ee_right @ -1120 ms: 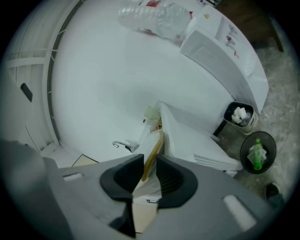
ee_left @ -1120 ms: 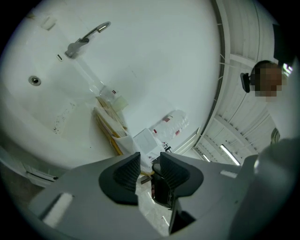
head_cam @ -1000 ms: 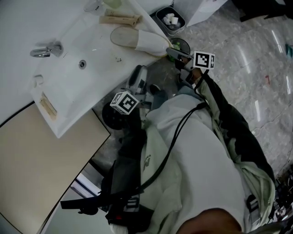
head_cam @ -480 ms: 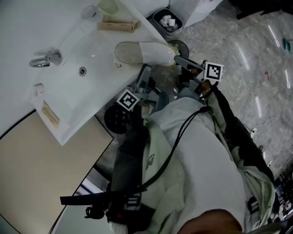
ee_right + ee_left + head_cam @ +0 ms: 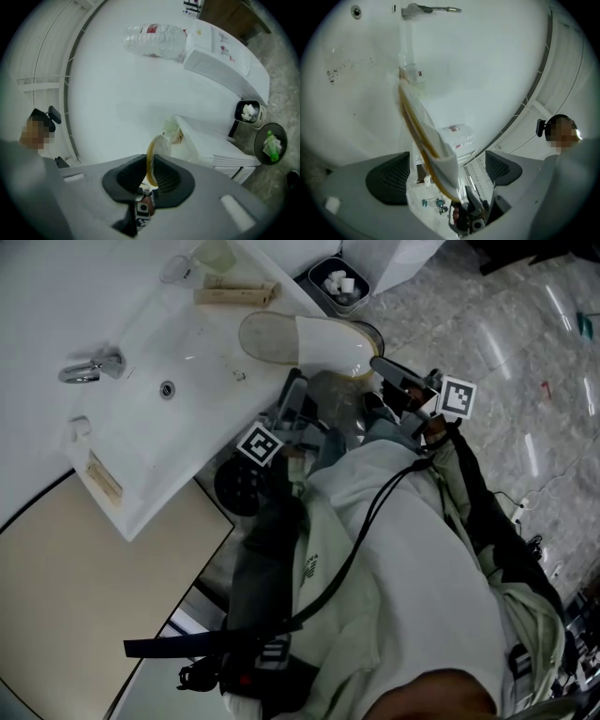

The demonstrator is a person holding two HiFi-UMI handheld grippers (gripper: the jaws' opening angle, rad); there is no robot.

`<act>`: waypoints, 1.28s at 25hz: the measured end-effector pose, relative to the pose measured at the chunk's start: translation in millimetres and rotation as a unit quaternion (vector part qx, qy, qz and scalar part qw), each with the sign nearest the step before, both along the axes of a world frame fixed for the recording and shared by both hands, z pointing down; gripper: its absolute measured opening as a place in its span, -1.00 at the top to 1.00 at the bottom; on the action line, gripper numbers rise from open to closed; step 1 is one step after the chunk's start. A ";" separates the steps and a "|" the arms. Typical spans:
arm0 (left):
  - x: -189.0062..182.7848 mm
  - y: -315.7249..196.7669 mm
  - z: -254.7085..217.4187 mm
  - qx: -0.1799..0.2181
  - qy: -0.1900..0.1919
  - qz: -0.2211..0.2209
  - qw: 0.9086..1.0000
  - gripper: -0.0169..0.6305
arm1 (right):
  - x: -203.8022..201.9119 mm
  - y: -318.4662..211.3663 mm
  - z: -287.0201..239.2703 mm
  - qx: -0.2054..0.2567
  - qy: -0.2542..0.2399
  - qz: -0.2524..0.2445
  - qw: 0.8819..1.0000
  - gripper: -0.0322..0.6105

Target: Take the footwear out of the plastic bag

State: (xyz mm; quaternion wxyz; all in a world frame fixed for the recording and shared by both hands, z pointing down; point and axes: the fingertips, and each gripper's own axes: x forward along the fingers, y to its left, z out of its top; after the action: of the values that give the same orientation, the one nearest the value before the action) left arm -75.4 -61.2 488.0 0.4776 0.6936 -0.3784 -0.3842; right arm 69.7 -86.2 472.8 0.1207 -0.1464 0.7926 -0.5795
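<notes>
The slipper [image 5: 305, 341] is a flat white one. It has a soft cloth-looking upper, a rounded toe and a thin tan-yellow edge running round the sole. In the head view it sits over the corner of the white sink [image 5: 141, 399], sole side showing.

The right gripper [image 5: 149, 180] has its dark ribbed pads nearly together, having just closed down. They're pinching the thin yellow rim at one end of the slipper, so that hand is doing all the holding.

The left gripper [image 5: 445, 173] has just swung its jaws about as wide as they go. The slipper runs edge-on through the gap, closer to the left-hand pad, but neither pad is pressing on it.

Something filmy and greyish [image 5: 333, 395] hangs just below the slipper between the two grippers. I can't tell for sure if that's the bag.

Around it:
- a chrome tap [image 5: 89, 367] on the smooth glossy basin
- a tan packet [image 5: 234, 292] lying at the basin's far edge
- a small bin [image 5: 339, 282] with white scraps on the marbled floor
- a round dark bucket [image 5: 271, 143] with something green in it
- a crumpled clear bottle [image 5: 154, 40] with a red label, further off on the white surface

Nothing sits between the jaws and the slipper.
</notes>
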 end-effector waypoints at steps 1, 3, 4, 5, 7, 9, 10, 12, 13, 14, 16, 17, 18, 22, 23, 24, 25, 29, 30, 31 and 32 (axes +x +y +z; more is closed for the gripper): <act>-2.5 -7.4 -7.1 0.009 0.006 -0.009 1.000 -0.58 | -4.2 6.7 -6.0 0.007 -0.007 -0.016 1.000 0.75; -9.3 -20.3 -15.2 0.015 0.018 -0.031 0.999 -0.58 | -12.9 21.6 -16.1 0.021 -0.024 -0.050 0.998 0.75; -13.9 -24.4 -16.4 0.014 0.022 -0.044 0.999 -0.55 | -16.5 28.2 -19.7 0.028 -0.028 -0.065 0.997 0.75; -19.0 -26.6 -17.4 0.015 0.024 -0.056 0.998 -0.27 | -19.3 33.1 -21.9 0.036 -0.025 -0.075 0.996 0.75; -27.8 -25.8 -23.2 0.023 0.032 -0.073 0.997 0.42 | -22.6 37.0 -23.9 0.059 0.001 -0.083 0.995 0.75; -31.0 -21.8 -34.8 0.037 0.048 -0.080 0.995 0.48 | -22.4 36.1 -27.0 0.084 0.025 -0.077 0.993 0.75; -31.2 -19.6 -41.0 0.044 0.055 -0.082 0.994 0.50 | -21.3 35.2 -28.0 0.091 0.033 -0.074 0.993 0.75; -31.2 -16.1 -51.2 0.053 0.062 -0.085 0.993 0.54 | -19.5 34.0 -28.1 0.092 0.043 -0.069 0.992 0.75; -31.0 -15.1 -55.1 0.056 0.061 -0.086 0.993 0.54 | -19.5 34.1 -28.6 0.091 0.042 -0.068 0.993 0.75; -31.1 -14.6 -57.8 0.056 0.058 -0.086 0.993 0.54 | -20.0 34.4 -30.3 0.089 0.037 -0.067 0.993 0.75; -32.0 -14.9 -59.7 0.053 0.053 -0.087 0.993 0.53 | -22.3 35.6 -36.9 0.091 0.021 -0.068 0.993 0.75; -33.0 -15.2 -60.1 0.053 0.051 -0.087 0.993 0.52 | -23.8 36.7 -40.6 0.096 0.014 -0.070 0.993 0.75; -34.1 -15.3 -60.5 0.054 0.050 -0.087 0.994 0.52 | -25.4 38.2 -44.0 0.102 0.011 -0.073 0.992 0.75; -40.0 -17.8 -64.4 0.060 0.039 -0.089 0.994 0.46 | -26.6 43.1 -50.6 0.112 0.009 -0.084 0.990 0.75; -40.8 -18.8 -66.2 0.062 0.036 -0.089 0.993 0.45 | -24.1 44.0 -51.2 0.111 0.008 -0.084 0.990 0.75; -40.9 -19.9 -68.2 0.065 0.035 -0.089 0.993 0.44 | -20.7 45.0 -52.3 0.112 0.006 -0.084 0.990 0.75; -40.7 -21.2 -70.0 0.067 0.034 -0.089 0.993 0.44 | -17.0 46.0 -53.9 0.113 0.003 -0.083 0.990 0.75; -41.8 -28.9 -73.1 0.071 0.042 -0.090 0.993 0.42 | -2.6 50.0 -62.4 0.125 -0.003 -0.073 0.990 0.75; -40.3 -31.4 -73.6 0.072 0.042 -0.086 0.993 0.41 | 0.8 51.0 -64.0 0.128 -0.002 -0.069 0.989 0.75; -37.1 -33.7 -74.3 0.074 0.041 -0.080 0.993 0.40 | 4.3 52.2 -65.4 0.131 0.000 -0.066 0.989 0.75; -33.1 -35.7 -75.0 0.075 0.041 -0.073 0.994 0.39 | 8.1 53.3 -66.8 0.134 0.002 -0.062 0.989 0.75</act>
State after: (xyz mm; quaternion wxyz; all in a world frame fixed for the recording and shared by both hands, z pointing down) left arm -108.5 -96.9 413.0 0.4100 0.6815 -0.3787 -0.4733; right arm 77.8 -32.9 406.0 0.1016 -0.0810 0.8709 -0.4740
